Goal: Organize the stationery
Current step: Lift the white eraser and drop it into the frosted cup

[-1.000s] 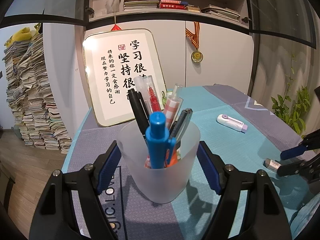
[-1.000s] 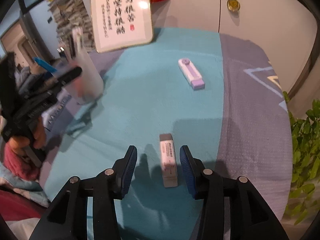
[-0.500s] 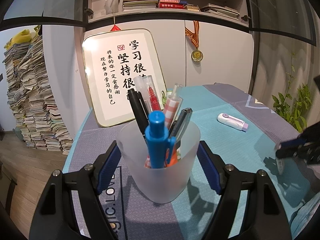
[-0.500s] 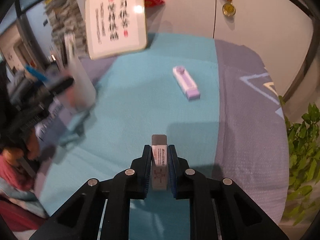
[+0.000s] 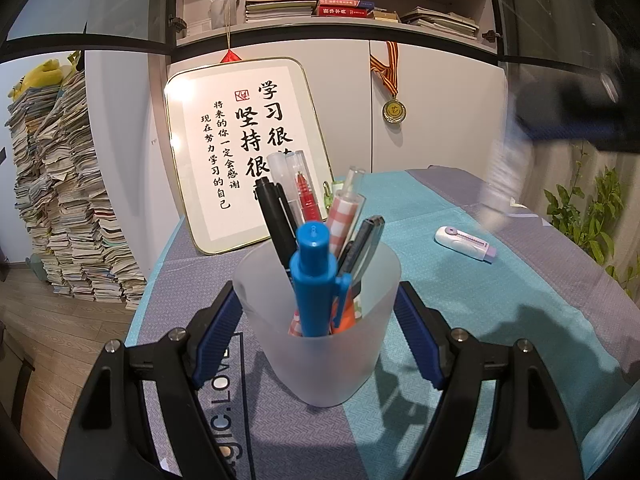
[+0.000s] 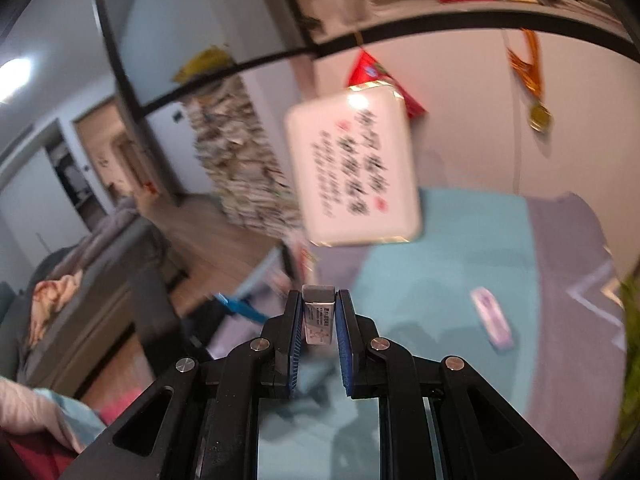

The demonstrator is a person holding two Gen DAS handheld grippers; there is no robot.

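Observation:
My left gripper is shut on a frosted plastic pen cup that stands on the table, its blue pads touching both sides. The cup holds several pens, among them a blue pen and a black marker. My right gripper is shut on a white eraser and holds it in the air above the table. It shows blurred in the left wrist view, high at the right. A white and purple correction tape lies on the teal cloth; it also shows in the right wrist view.
A framed calligraphy board leans on the cabinet behind the cup. A medal hangs on the cabinet door. A stack of papers stands on the floor at the left. A plant is at the right edge.
My right gripper closed on the eraser, lifted it off the cloth and swung up and leftward. The left gripper and the cup have not moved.

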